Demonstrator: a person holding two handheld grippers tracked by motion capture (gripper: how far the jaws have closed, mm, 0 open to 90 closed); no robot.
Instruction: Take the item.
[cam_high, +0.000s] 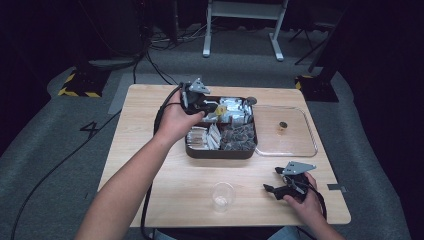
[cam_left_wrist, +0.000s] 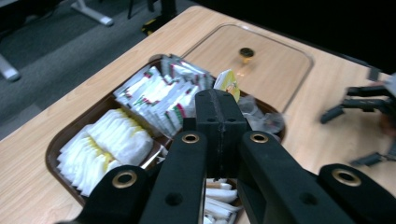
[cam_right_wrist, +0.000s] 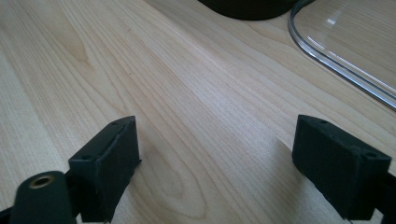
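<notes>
A brown compartment tray (cam_high: 220, 153) sits mid-table and holds white sachets (cam_left_wrist: 109, 144), red-and-green printed sachets (cam_left_wrist: 159, 95) and dark wrapped packets (cam_high: 239, 136). My left gripper (cam_high: 212, 107) hovers over the tray's back part. Its jaws are pressed together on a small yellow packet (cam_left_wrist: 227, 83) that sticks out past the tips. My right gripper (cam_high: 272, 179) rests low over the bare wood near the front right, jaws wide apart with nothing between them (cam_right_wrist: 217, 149). A clear plastic cup (cam_high: 222, 196) stands upright near the front edge, left of the right gripper.
A clear flat lid (cam_high: 300, 145) with a small dark knob (cam_high: 283, 127) lies right of the tray, its rim (cam_right_wrist: 336, 65) just ahead of the right gripper. Cables trail off the table's left side. Bare wood lies left of the tray and between tray and cup.
</notes>
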